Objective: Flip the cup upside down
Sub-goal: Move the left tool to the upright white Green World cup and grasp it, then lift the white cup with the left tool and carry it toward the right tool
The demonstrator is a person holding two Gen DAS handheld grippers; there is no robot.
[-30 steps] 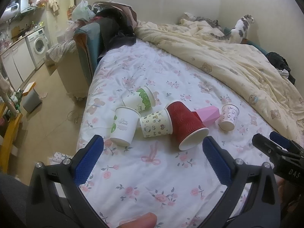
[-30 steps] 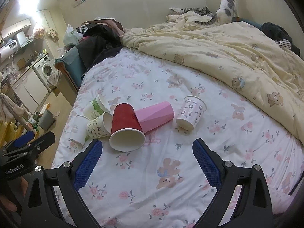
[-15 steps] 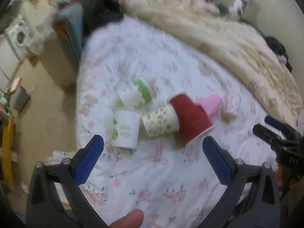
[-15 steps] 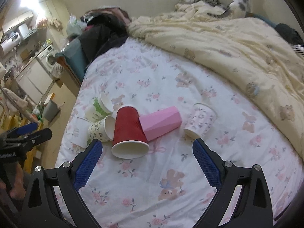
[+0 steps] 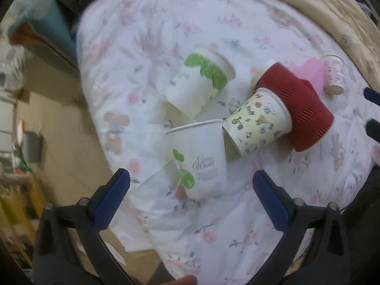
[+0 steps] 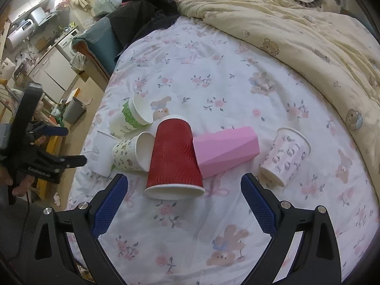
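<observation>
Both tongs, the left gripper (image 5: 191,191) and right gripper (image 6: 184,196), gape wide and empty; the blurry white cup (image 5: 198,158), seemingly lying sideways, could crumple or roll on the soft bedsheet (image 6: 213,76).

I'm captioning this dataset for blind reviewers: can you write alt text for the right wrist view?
The open right gripper hovers over a floral bedsheet, aimed at a red ribbed cup lying on its side among a pink faceted cup, patterned paper cups and a green-printed cup. A cream bear-print duvet lies behind; the left gripper shows at far left.
</observation>
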